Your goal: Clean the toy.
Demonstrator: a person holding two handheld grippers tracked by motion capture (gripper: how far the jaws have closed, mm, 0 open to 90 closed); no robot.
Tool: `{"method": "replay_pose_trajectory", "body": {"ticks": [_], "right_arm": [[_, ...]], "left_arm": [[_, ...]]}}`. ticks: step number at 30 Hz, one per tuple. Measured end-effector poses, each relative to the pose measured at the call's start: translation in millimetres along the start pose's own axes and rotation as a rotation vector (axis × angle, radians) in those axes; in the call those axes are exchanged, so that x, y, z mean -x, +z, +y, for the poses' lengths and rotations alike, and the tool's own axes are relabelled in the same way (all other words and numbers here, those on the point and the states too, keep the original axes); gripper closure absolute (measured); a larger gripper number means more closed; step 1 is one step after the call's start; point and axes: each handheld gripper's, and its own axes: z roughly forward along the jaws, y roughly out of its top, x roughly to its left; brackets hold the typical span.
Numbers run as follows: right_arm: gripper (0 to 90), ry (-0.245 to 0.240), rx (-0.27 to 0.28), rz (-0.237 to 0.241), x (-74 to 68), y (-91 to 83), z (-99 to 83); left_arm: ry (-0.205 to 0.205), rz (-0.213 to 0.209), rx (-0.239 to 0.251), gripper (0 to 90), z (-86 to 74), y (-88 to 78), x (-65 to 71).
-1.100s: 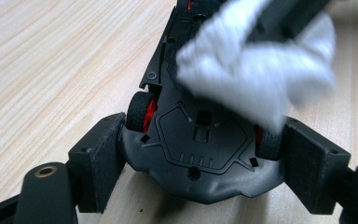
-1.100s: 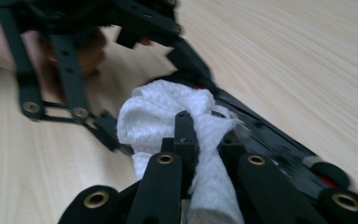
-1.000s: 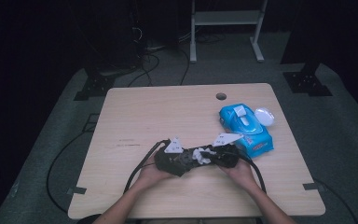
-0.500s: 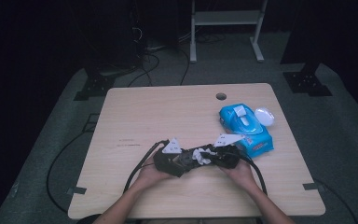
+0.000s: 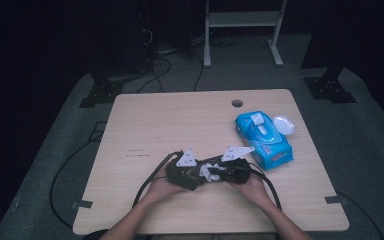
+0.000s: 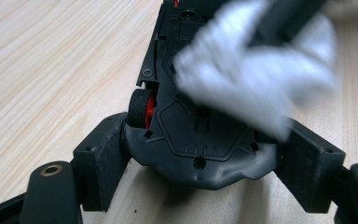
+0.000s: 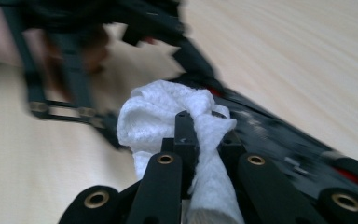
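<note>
Toy car (image 6: 200,135), dark grey and flipped so its underside faces up, lies near the front edge of the wooden table (image 5: 180,120), between the two hands. In the left gripper view its long axis runs away from the camera, the rounded end nearest and the far end cut off by the top of the frame; one black wheel with a red hub (image 6: 142,108) shows on its left side. The left gripper (image 6: 200,168) clamps the car's near end, one jaw pressing each flank. A crumpled white wipe (image 7: 168,116) rests on the underside, pinched tight in the closed jaws of the right gripper (image 7: 186,126). In the left gripper view the wipe is a blur that hides much of the chassis. From the high view the car is hard to make out under both grippers and hands. A blue wipe pack (image 5: 262,137) lies well apart at the right, a clear lid (image 5: 283,124) just beside it.
</note>
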Motion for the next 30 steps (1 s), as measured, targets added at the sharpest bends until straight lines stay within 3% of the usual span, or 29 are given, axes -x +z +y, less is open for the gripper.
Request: {"method": "replay_pose_trajectory", "body": {"ticks": [2,5,10,13,16,19,21,23,26,28,30], "right_arm": [[82.7,0.033,0.000,-0.033,9.3,-4.8,-2.1],[82.7,0.061,0.002,-0.024,8.6,-6.4,-3.3],[82.7,0.012,-0.008,0.054,-13.9,9.9,6.7],[82.7,-0.020,-0.012,0.058,-19.6,19.8,15.4],[82.7,-0.002,-0.017,0.035,-10.4,22.2,18.8],[82.7,0.044,-0.013,-0.008,4.5,17.3,16.7],[82.8,0.072,-0.008,-0.011,8.8,15.6,15.2],[82.8,0.066,-0.010,-0.001,5.3,17.9,16.9],[82.8,0.055,-0.011,0.066,-6.7,29.8,24.3],[82.8,0.033,-0.021,0.062,-10.4,35.1,29.2],[82.8,0.041,-0.028,0.043,-7.0,34.9,31.0]], "left_arm": [[-0.015,-0.007,0.004,23.6,0.3,-0.1,-0.7],[-0.009,-0.008,-0.004,23.6,0.6,-0.5,-0.9],[-0.001,0.001,-0.007,23.6,1.0,-0.1,0.4],[-0.003,0.000,-0.005,23.6,0.6,-0.3,0.6],[-0.011,-0.006,-0.003,23.7,0.4,-0.7,-0.2],[-0.015,-0.012,-0.001,23.7,0.7,-0.9,-1.6],[-0.016,-0.014,0.002,23.6,0.8,-0.5,-2.2],[-0.018,-0.009,0.004,23.6,1.6,0.2,-1.4],[-0.008,0.000,-0.003,23.7,1.6,0.3,0.5],[-0.009,0.000,-0.004,23.7,0.8,0.0,0.5],[-0.017,-0.003,0.004,23.7,0.5,-0.5,-0.7]]}}
